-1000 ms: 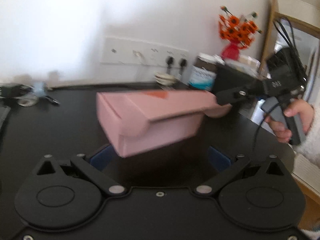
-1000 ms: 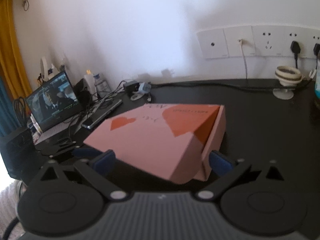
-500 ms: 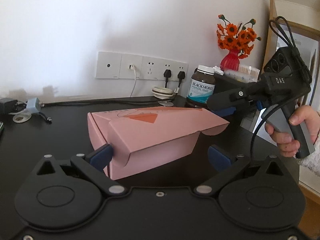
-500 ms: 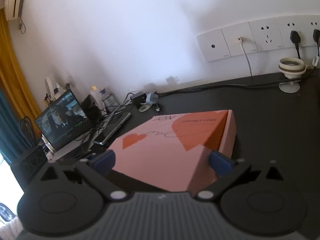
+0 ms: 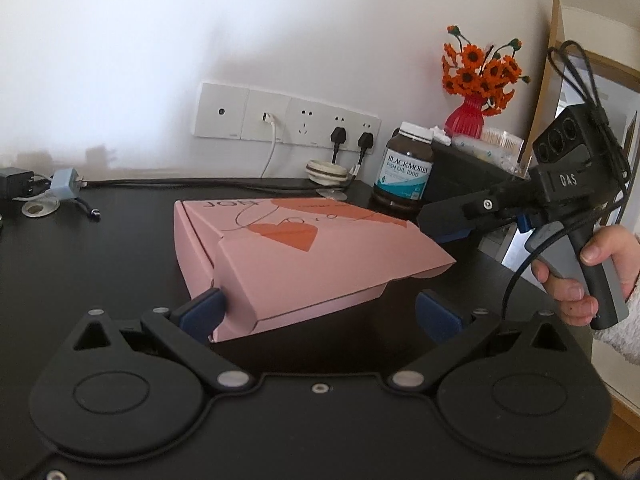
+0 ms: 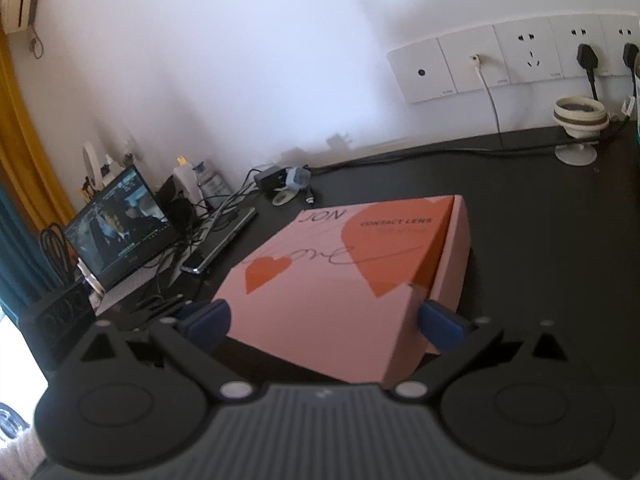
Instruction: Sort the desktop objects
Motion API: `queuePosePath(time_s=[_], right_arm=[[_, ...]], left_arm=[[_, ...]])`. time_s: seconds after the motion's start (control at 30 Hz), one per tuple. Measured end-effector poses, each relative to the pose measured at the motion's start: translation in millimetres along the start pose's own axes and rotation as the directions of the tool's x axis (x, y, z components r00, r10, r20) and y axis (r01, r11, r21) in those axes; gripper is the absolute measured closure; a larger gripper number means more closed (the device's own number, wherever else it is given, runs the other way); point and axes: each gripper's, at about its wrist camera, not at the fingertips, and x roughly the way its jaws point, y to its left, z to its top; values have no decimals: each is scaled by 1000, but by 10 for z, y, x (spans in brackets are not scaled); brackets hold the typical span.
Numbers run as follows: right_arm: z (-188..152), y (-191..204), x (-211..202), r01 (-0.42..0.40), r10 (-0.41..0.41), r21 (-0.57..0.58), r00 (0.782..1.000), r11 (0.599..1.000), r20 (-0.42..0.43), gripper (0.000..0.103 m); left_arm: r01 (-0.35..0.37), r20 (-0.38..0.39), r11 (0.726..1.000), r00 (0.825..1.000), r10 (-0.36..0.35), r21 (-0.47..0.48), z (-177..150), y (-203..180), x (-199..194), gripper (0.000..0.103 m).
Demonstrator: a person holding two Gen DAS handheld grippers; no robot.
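Note:
A flat pink box [image 5: 304,256] with orange hearts lies on the black desk [image 5: 100,264]; its lid flap sits loosely over the front. My left gripper [image 5: 320,314] is open at the box's near side, and its left fingertip [image 5: 202,312] is at the near left corner. My right gripper [image 5: 444,222], held by a hand [image 5: 580,280], hovers by the box's far right corner. In the right wrist view the right gripper [image 6: 324,322] is open, with the box [image 6: 344,272] between its blue fingertips.
A fish oil bottle [image 5: 404,172], a black case [image 5: 468,168] and a red vase of orange flowers [image 5: 472,84] stand at the back right. Wall sockets [image 5: 288,120] with plugs and cables run along the back. A laptop [image 6: 116,224] and cables crowd the left.
The box was tilted, blurred and in motion a second ago; it now lies still on the desk, turned a little. The right gripper has drawn back slightly from its end.

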Motion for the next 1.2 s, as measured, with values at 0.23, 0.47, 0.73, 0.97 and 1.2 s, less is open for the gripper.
queuePosePath(time_s=[0.23,0.47,0.73,0.97,1.2], right_arm=[[-118,18,181,65,-69,-83,997,994,-46,3],[-107,-42,188,113,-116,-136,993,984,-17,3],[-178,-196,315,132,-138,-132,990,982,-37,3],[-190,-236,373,143,-149,-125,988,982,-44,3],[-166,-283,176,130,-129,-108,992,986,12,3]], left_arm=[[20,-37,1000,999,-21,-18,-40,79,23,0],[2,4,1000,1000,-2,-19,-20,128,-165,0],[-127,40,989,991,124,75,27,-50,-208,0],[-217,35,968,976,214,126,-8,-125,-36,0],[-284,120,953,955,271,106,87,-75,-33,0]])
